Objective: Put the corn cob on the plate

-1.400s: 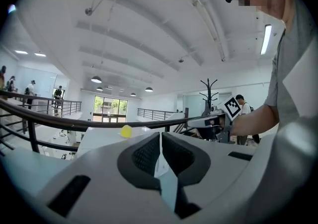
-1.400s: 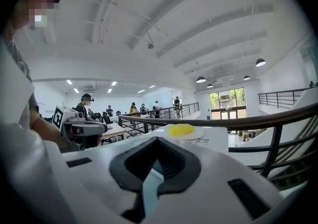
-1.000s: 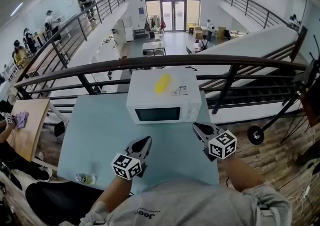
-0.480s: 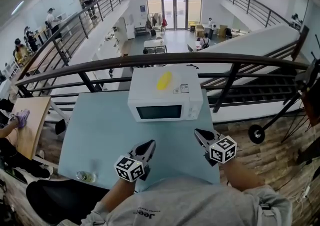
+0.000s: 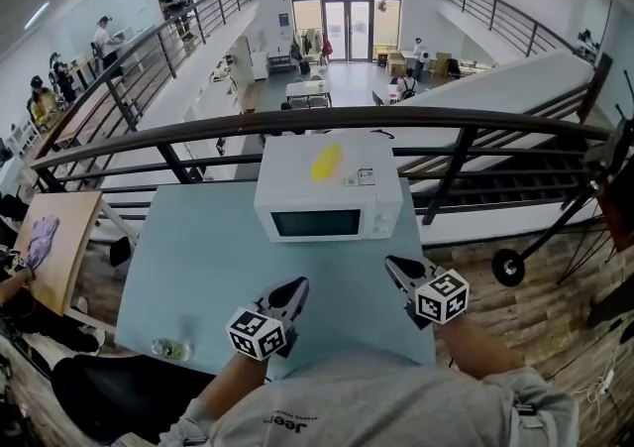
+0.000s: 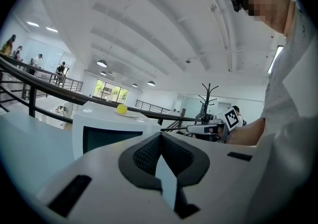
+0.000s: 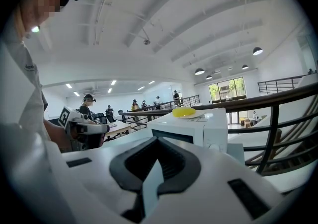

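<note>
A yellow corn cob lies on top of a white microwave at the far side of the light-blue table. In both gripper views the cob rests on a shallow white plate there. My left gripper hovers over the table's near part, in front of the microwave door, shut and empty. The right gripper is off the microwave's front right corner, also shut with nothing in it. Both are well short of the cob.
A dark railing runs right behind the table, with an open drop beyond it. A small clear bottle lies at the table's near left corner. A wooden table stands to the left, and a black stand is to the right.
The right gripper has sunk a little toward the table's near edge. The left gripper has barely shifted. The cob has stayed where it was.
</note>
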